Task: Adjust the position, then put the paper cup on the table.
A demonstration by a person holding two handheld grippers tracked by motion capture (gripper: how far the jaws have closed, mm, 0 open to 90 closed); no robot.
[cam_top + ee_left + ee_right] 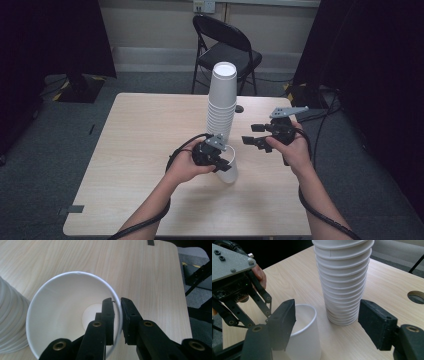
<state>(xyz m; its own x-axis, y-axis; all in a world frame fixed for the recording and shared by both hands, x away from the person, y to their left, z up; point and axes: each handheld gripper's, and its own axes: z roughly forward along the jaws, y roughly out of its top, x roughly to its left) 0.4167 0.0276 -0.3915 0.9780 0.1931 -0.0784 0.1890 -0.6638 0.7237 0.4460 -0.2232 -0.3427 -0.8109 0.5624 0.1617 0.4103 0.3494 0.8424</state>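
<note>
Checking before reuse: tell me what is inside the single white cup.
Inside the single white cup only its bare white bottom and one of the left gripper's fingers show; that finger covers part of the inner wall.

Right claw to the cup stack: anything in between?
Nothing visible. The right claw is open and aimed at the cup stack, with bare table between them. The single cup, pinched at its rim by the left claw, stands beside the stack's base, off that line.

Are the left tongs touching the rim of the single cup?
Touching. In the left gripper view, the left tongs pinch the single cup wall at its rim, one jaw inside, one outside.
</note>
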